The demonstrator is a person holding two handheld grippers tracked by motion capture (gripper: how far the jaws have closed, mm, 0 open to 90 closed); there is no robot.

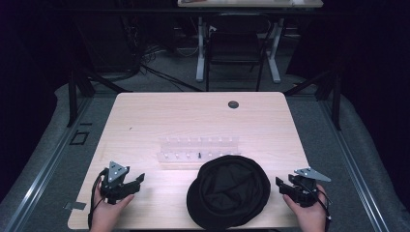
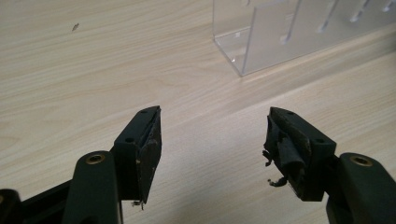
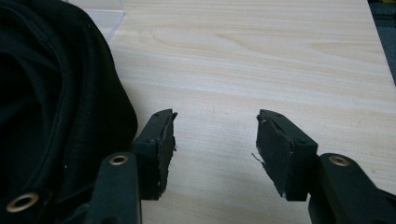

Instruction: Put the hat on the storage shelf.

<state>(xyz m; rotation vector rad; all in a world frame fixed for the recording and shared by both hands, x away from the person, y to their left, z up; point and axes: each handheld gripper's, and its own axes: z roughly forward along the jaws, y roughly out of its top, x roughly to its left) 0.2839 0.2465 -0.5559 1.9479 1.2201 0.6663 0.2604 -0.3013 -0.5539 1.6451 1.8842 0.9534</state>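
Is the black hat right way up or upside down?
Upside down, it seems: the black hat shows its hollow inside and inner rim, facing up on the table.

A black fabric cap (image 1: 228, 191) lay flat on the pale wooden worktop (image 1: 193, 116), close to its near edge and a little right of centre, its soft crown creased into folds and its brim towards the near-left. Just behind it, around the middle of the worktop, stood a clear acrylic rack (image 1: 198, 151) with two rows of small pegs, one dark.

Black hat (image 1: 228, 191); clear rack (image 1: 198, 152); table (image 1: 145, 121)
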